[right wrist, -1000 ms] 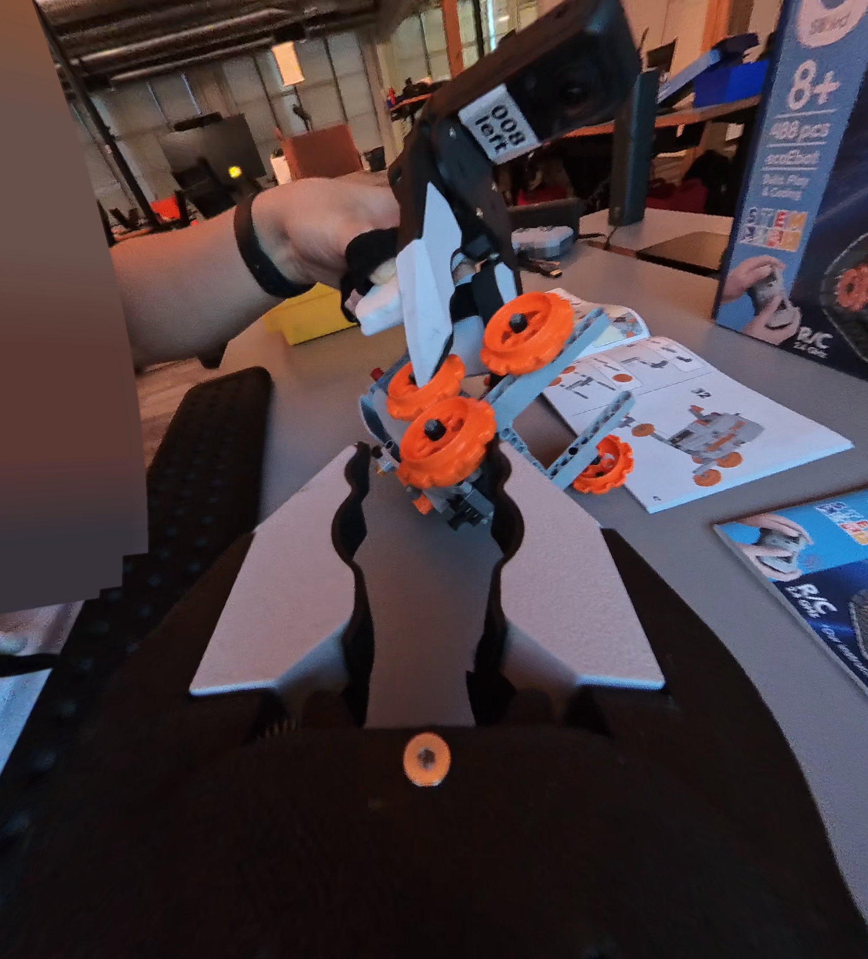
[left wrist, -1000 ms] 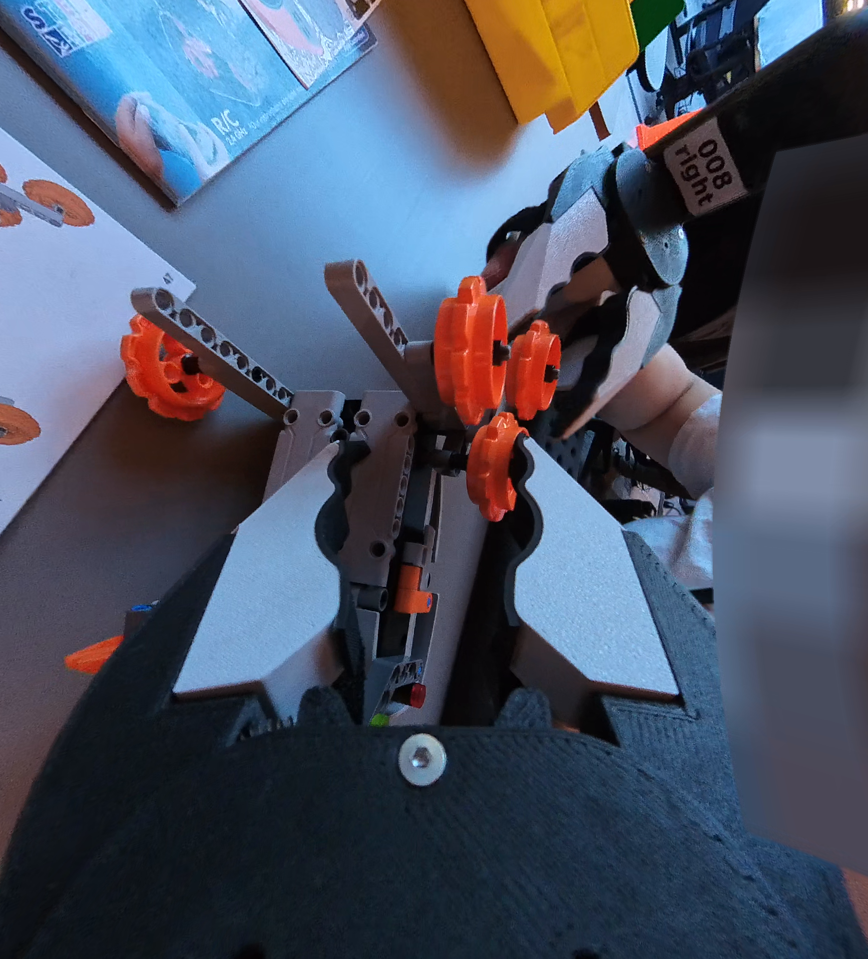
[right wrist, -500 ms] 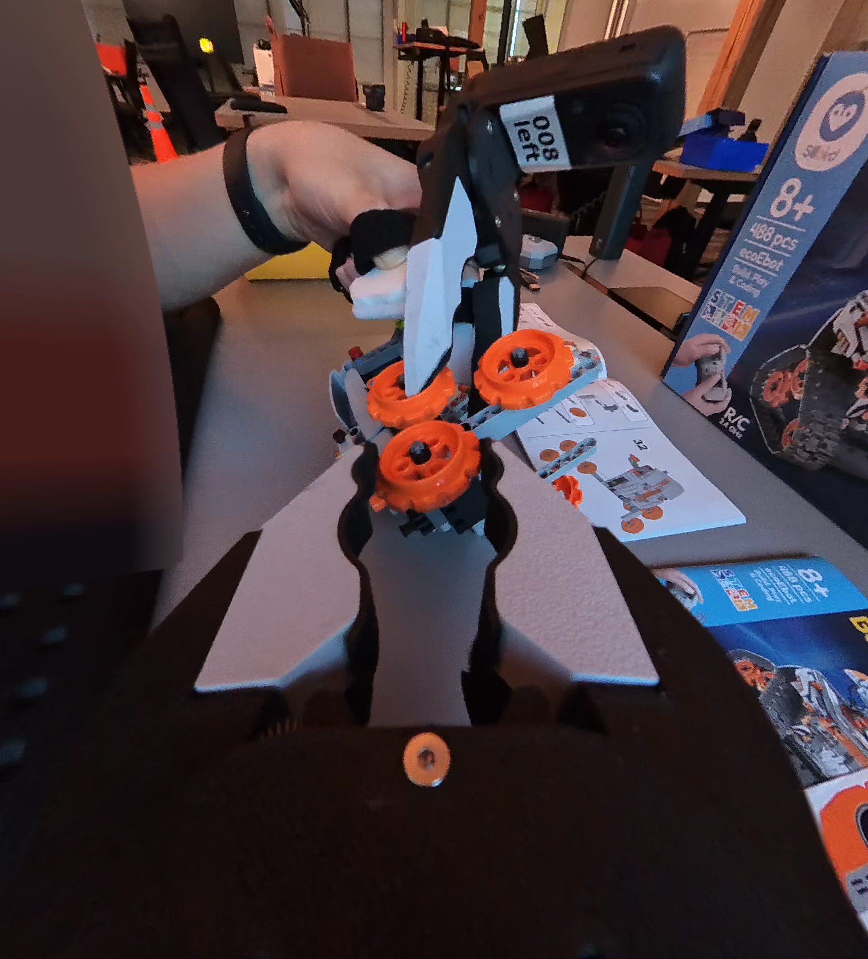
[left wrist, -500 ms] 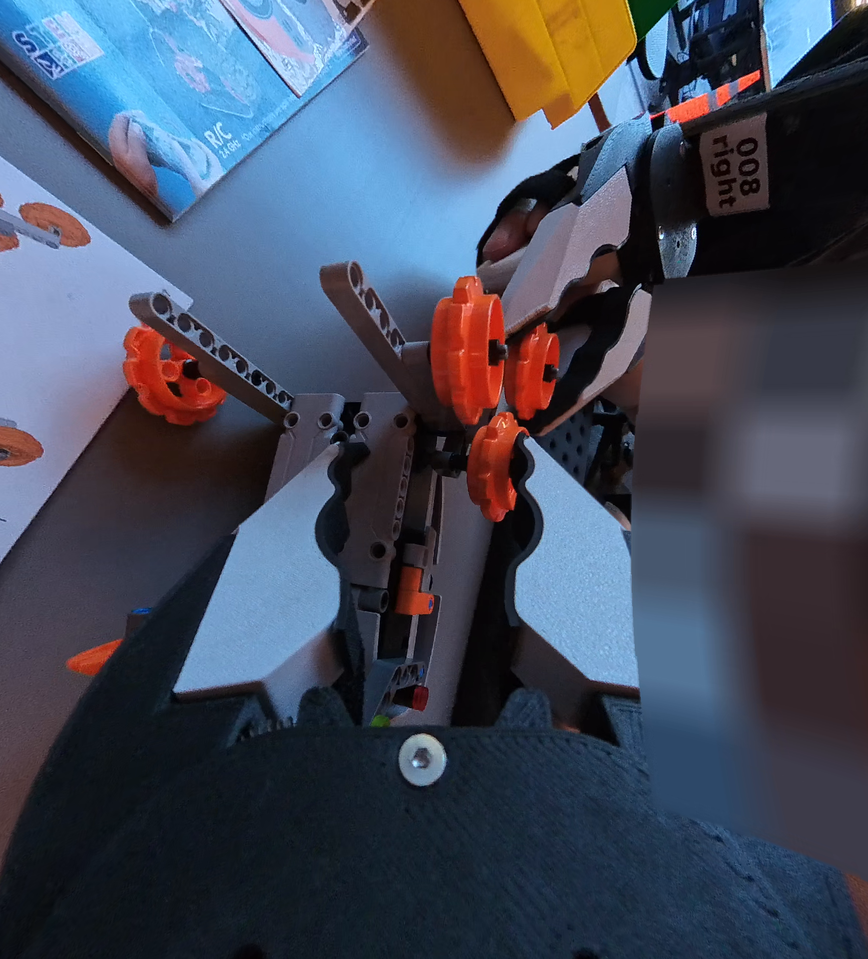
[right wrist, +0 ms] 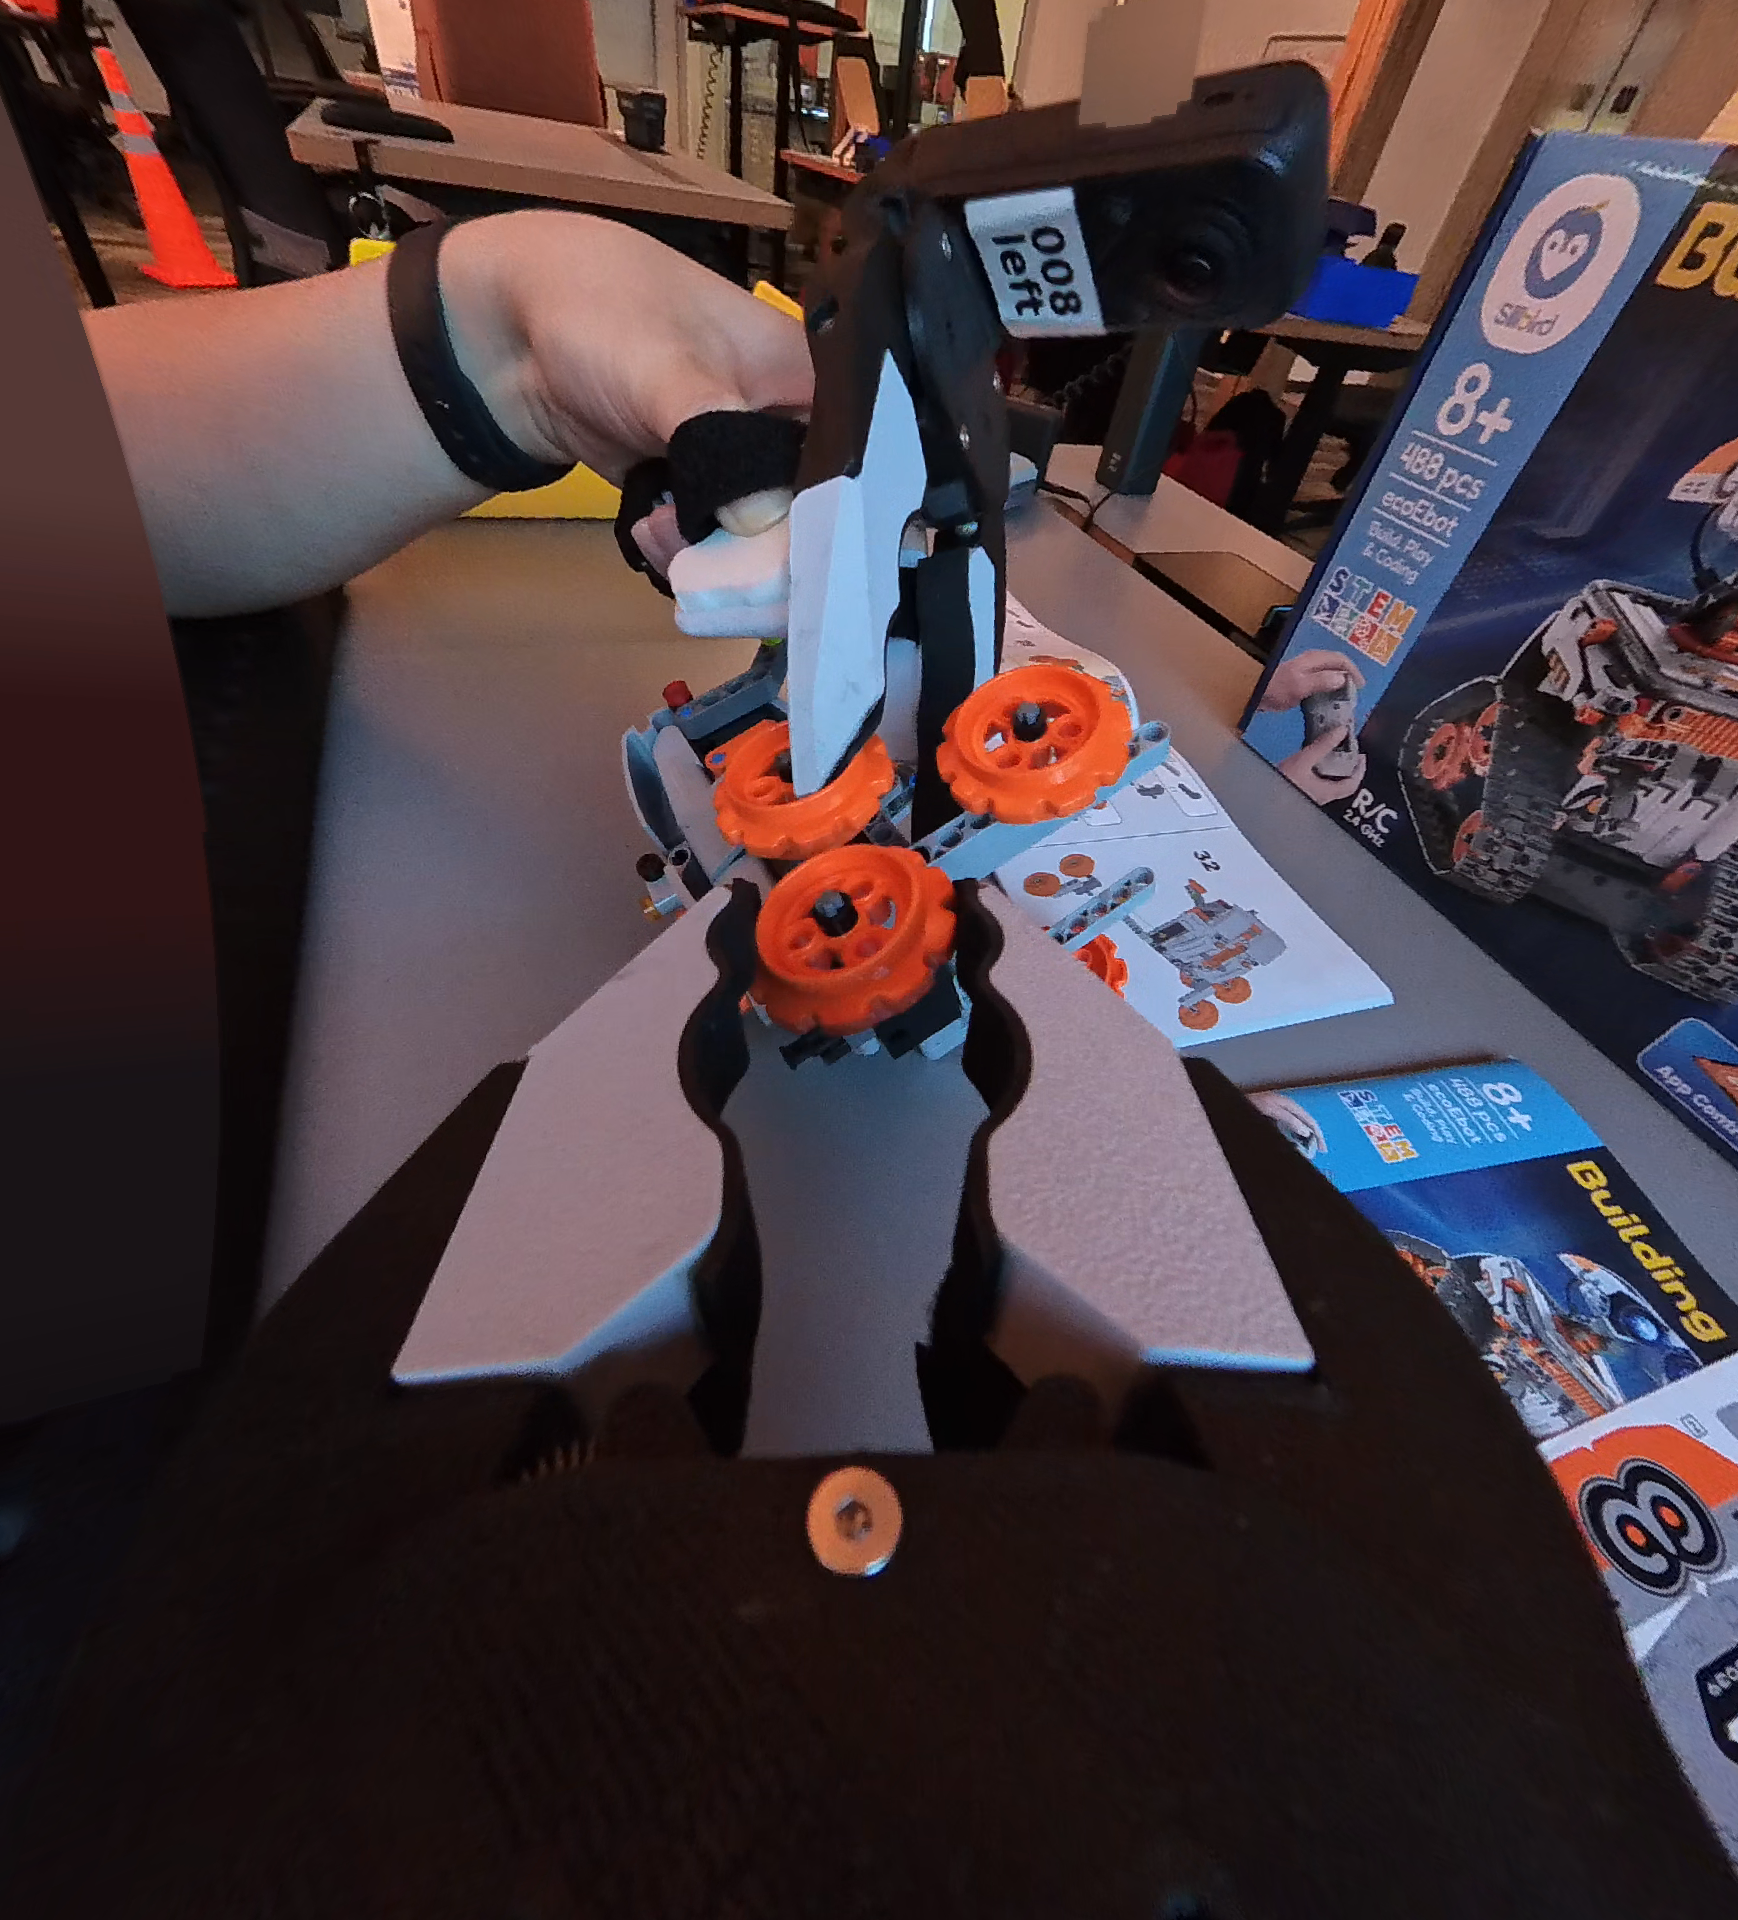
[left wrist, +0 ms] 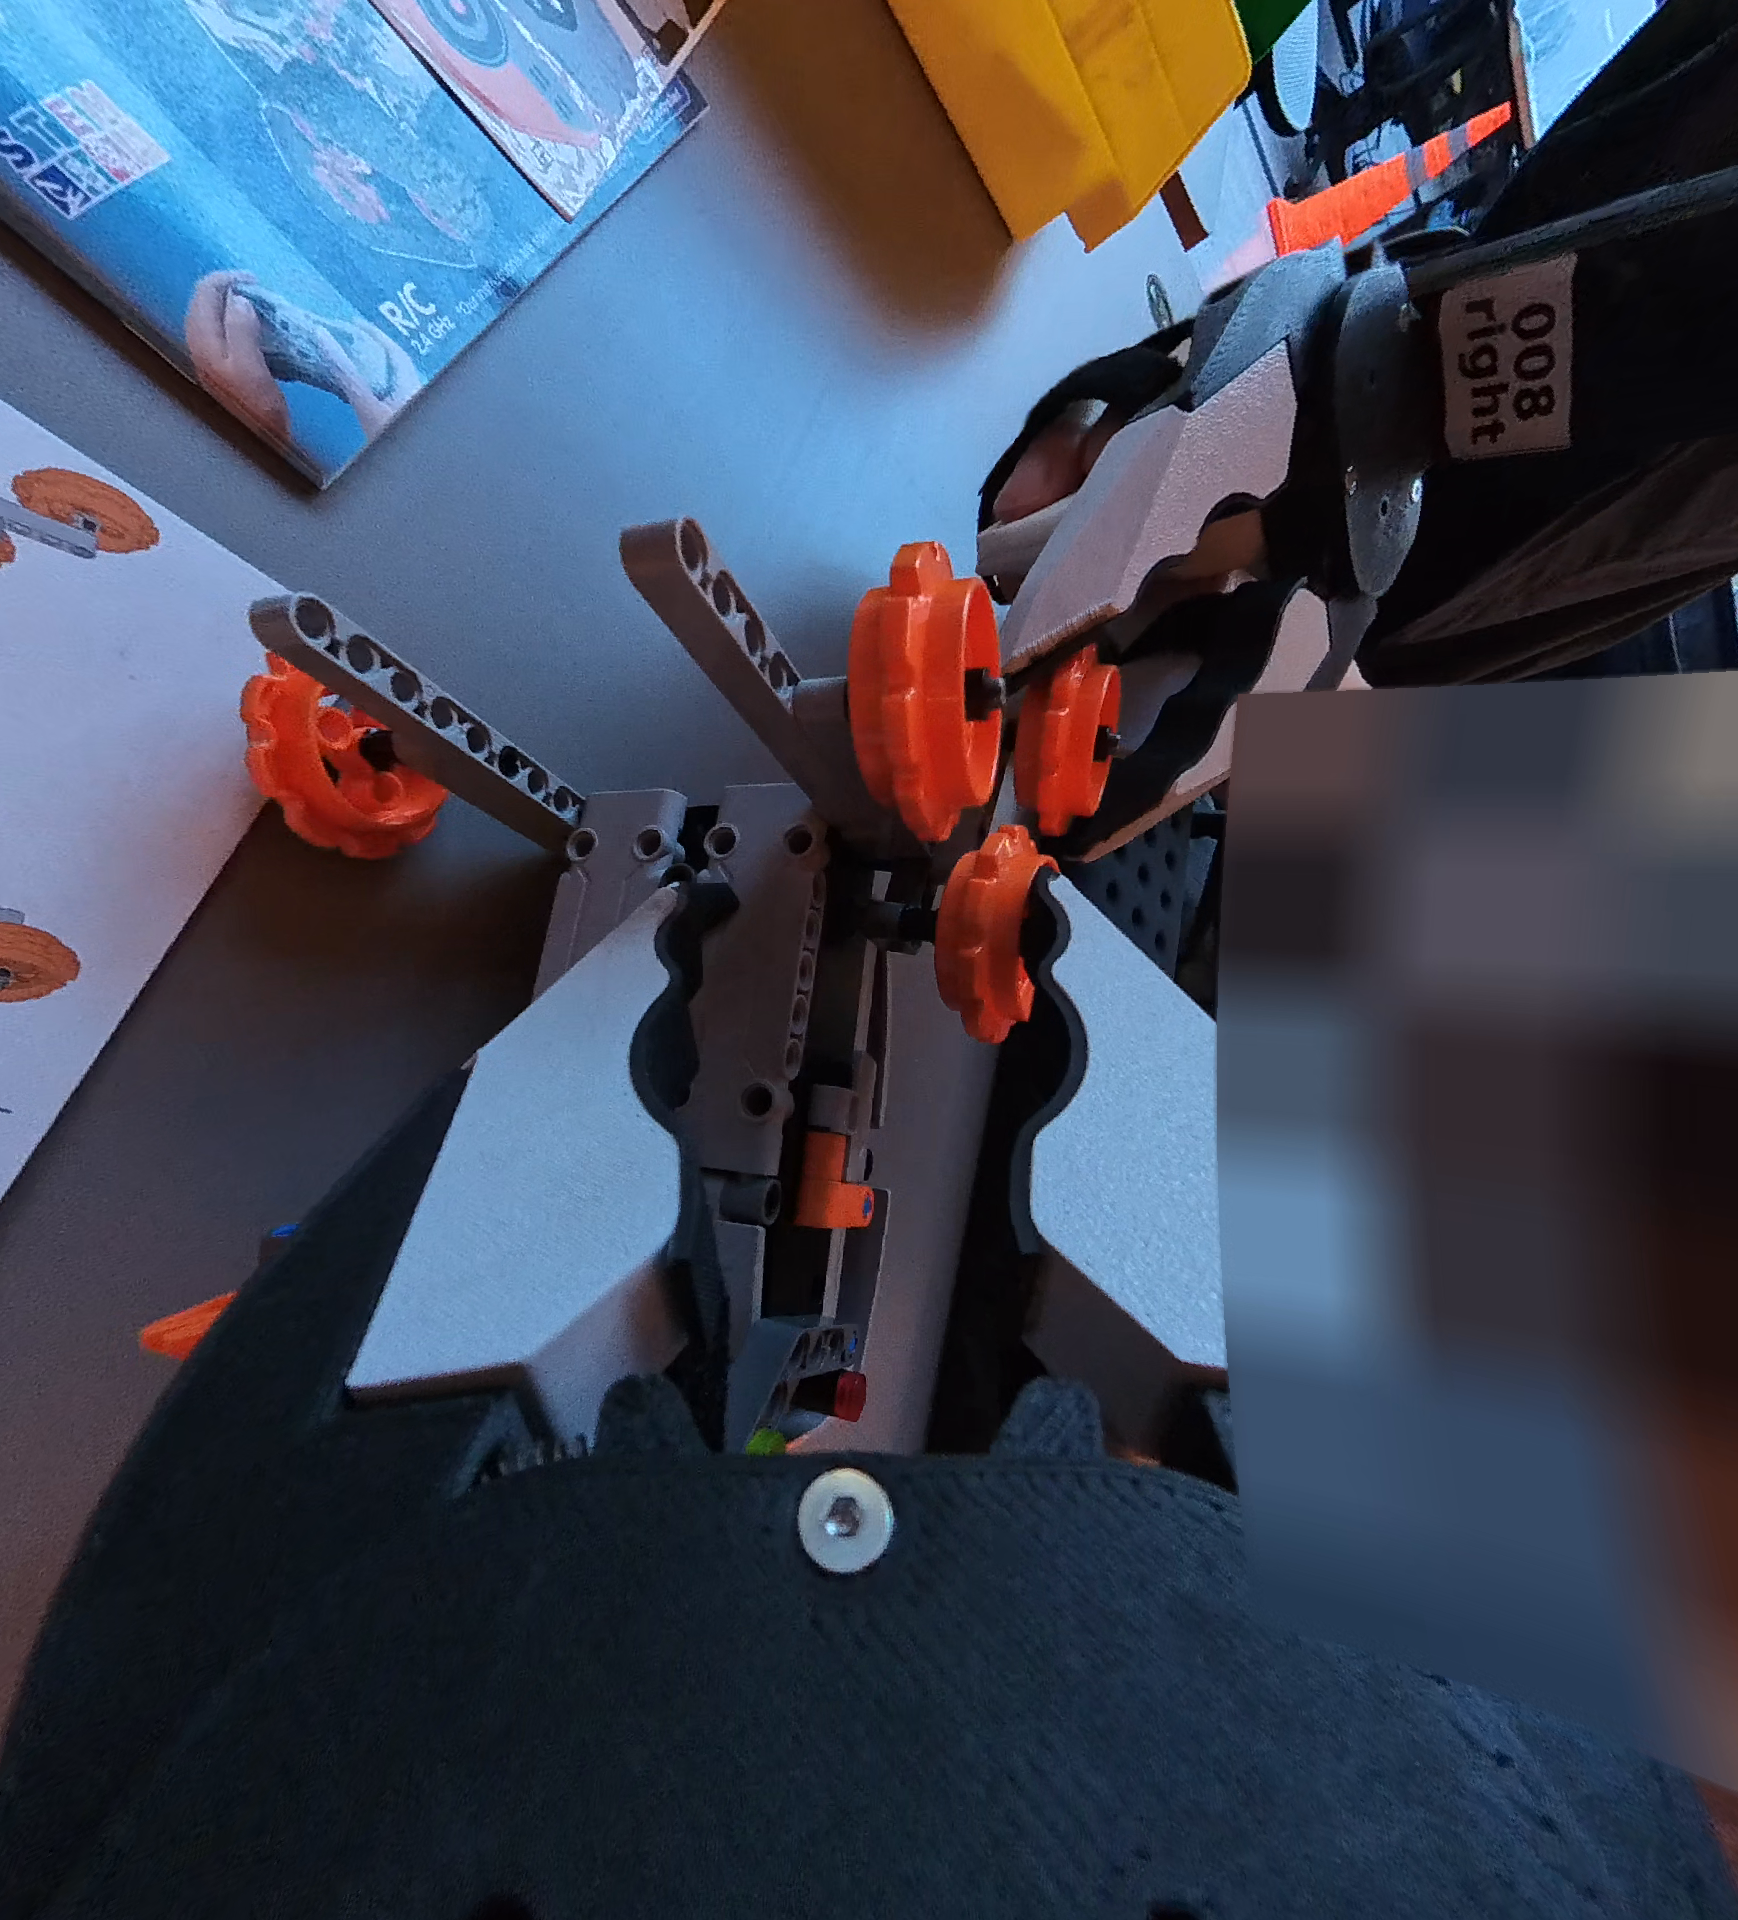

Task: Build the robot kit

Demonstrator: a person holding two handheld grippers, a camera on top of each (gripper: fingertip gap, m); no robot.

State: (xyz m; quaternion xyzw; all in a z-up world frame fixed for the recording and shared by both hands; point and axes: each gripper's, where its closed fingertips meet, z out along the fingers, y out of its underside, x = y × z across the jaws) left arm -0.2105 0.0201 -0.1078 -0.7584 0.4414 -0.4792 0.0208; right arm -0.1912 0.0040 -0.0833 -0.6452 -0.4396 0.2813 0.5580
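Observation:
My left gripper is shut on the grey body of a brick-built model that rests on the grey table. The model has two grey beams with holes and several orange wheels. My right gripper is shut on the nearest orange wheel at the model's side. From the left wrist view that gripper comes in from the upper right, a finger on each side of the small wheel. In the right wrist view the left gripper stands upright over the model, held by a hand.
An open instruction booklet lies left of the model, with one orange wheel at its edge. A blue booklet and a tall printed box stand to the right. A yellow bin sits at the far table edge. Some 4 centimetres of space lies between my two pairs of fingers.
My right gripper has moved in toward the model, and the orange wheel now sits between its fingertips. The left gripper still holds the model in the same place.

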